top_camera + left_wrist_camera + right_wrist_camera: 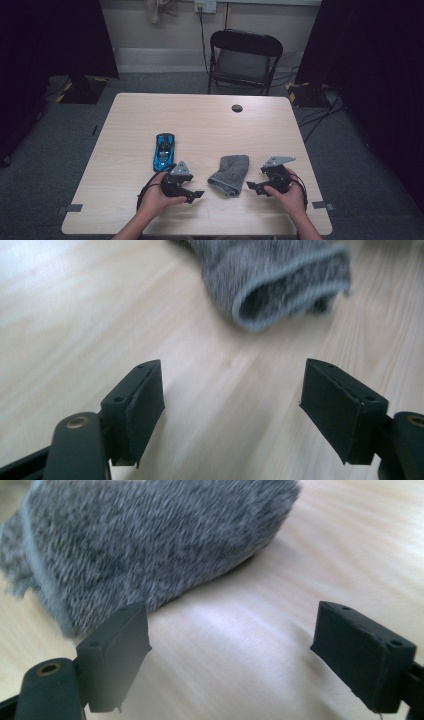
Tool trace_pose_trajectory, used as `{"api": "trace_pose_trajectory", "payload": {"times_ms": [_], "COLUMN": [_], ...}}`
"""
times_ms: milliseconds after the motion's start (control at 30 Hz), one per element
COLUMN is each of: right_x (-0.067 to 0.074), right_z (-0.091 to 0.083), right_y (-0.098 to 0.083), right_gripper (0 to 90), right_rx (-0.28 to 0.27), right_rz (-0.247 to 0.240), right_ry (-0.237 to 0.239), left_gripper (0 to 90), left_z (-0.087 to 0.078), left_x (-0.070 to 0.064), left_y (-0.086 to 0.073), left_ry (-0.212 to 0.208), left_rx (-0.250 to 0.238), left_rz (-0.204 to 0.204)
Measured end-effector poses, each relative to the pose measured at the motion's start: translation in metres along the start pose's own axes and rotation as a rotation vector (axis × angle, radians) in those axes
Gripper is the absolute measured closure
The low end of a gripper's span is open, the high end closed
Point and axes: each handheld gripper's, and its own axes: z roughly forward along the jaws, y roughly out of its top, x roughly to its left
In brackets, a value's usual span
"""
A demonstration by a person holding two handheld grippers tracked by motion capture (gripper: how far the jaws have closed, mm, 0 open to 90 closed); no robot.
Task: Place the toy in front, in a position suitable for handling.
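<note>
A grey knitted sock (229, 173) lies folded on the light wooden table (200, 120), near its front edge. My left gripper (199, 194) sits just left of the sock, its jaws open and pointed toward it. In the left gripper view the sock's open cuff (280, 285) lies a short way beyond the open left gripper (232, 412), with bare table between the pads. My right gripper (250, 186) is close on the sock's right side, open too. In the right gripper view the sock (145, 545) lies just past the left pad of the open right gripper (230, 657).
A blue toy car (163, 150) stands on the table behind my left hand. A round cable hole (237, 108) sits near the far edge. Beyond the table stands a black folding chair (244, 59), with cables on the floor at the right.
</note>
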Motion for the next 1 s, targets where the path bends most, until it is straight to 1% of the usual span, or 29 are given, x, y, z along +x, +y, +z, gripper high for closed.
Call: {"api": "trace_pose_trajectory", "payload": {"times_ms": [33,67,100,133,167,200,233,267,300,333,367,400,433,533,633,667,700,733,767,800,833,933,967,1000], "right_x": [0.000,0.000,0.002,0.002,0.005,0.006,0.006,0.008,0.012,0.012,0.018,0.018,0.024,0.033,0.042,0.042,0.048,0.048,0.050,0.050,0.053,0.054,0.055,0.055], "right_z": [0.000,-0.002,-0.004,-0.004,-0.005,-0.004,-0.004,-0.003,0.000,0.000,0.006,0.006,0.012,0.019,0.026,0.026,0.034,0.034,0.041,0.041,0.047,0.052,0.056,0.058], "right_y": [0.000,0.003,0.011,0.011,0.020,0.025,0.025,0.030,0.039,0.039,0.047,0.047,0.052,0.059,0.064,0.064,0.064,0.064,0.063,0.063,0.062,0.061,0.061,0.060], "right_gripper": [14.5,14.5,14.5,14.5,14.5,14.4,14.4,14.4,14.4,14.4,14.4,14.4,14.4,14.4,14.6,14.6,14.5,14.5,14.4,14.4,14.1,13.9,13.8,13.8], "right_rx": [0.000,-0.007,-0.025,-0.025,-0.036,-0.039,-0.039,-0.046,-0.057,-0.057,-0.066,-0.066,-0.067,-0.066,-0.059,-0.059,-0.046,-0.046,-0.031,-0.031,-0.023,-0.013,0.000,0.006], "right_rz": [0.000,0.012,0.025,0.025,0.033,0.034,0.034,0.040,0.067,0.067,0.074,0.074,0.075,0.076,0.066,0.066,0.066,0.066,0.064,0.064,0.060,0.049,0.035,0.026], "right_ry": [0.000,-0.010,-0.034,-0.034,-0.045,-0.053,-0.053,-0.058,-0.054,-0.054,-0.060,-0.060,-0.059,-0.054,-0.066,-0.066,-0.077,-0.077,-0.088,-0.088,-0.096,-0.105,-0.120,-0.119], "left_gripper": [24.8,24.8,24.8,24.8,24.8,24.8,24.8,24.8,24.8,24.7,24.2,24.4,24.4,24.3,24.2,23.8,23.2,23.2,23.2,23.2,23.2,22.9,22.9,22.9], "left_z": [0.000,-0.001,-0.002,-0.002,-0.004,-0.004,-0.004,-0.003,-0.002,-0.002,-0.001,-0.001,0.000,0.000,0.000,0.000,0.001,0.001,0.001,0.001,0.001,0.001,0.001,0.001], "left_x": [0.000,0.000,0.001,0.001,0.002,0.001,0.001,0.001,-0.001,-0.001,-0.001,-0.001,-0.001,-0.001,-0.001,-0.001,-0.001,-0.001,-0.001,-0.001,-0.001,-0.001,-0.001,-0.001], "left_y": [0.000,-0.003,-0.006,-0.006,-0.007,-0.007,-0.007,-0.008,-0.008,-0.008,-0.009,-0.009,-0.009,-0.009,-0.010,-0.010,-0.010,-0.011,-0.011,-0.011,-0.011,-0.012,-0.012,-0.012], "left_ry": [0.000,0.001,-0.001,-0.001,-0.002,-0.002,-0.002,-0.007,-0.005,-0.005,-0.007,-0.007,-0.009,-0.008,-0.006,-0.006,-0.007,-0.008,-0.007,-0.007,-0.008,-0.009,-0.010,-0.010], "left_rx": [0.000,0.009,0.004,0.004,-0.004,-0.012,-0.012,-0.015,-0.012,-0.012,-0.013,-0.013,-0.019,-0.016,-0.023,-0.023,-0.023,-0.023,-0.027,-0.027,-0.028,-0.032,-0.032,-0.032], "left_rz": [0.000,0.006,-0.001,-0.001,0.000,-0.004,-0.004,-0.001,0.010,0.010,0.021,0.021,0.017,0.033,0.044,0.044,0.052,0.057,0.056,0.056,0.062,0.064,0.064,0.064]}}
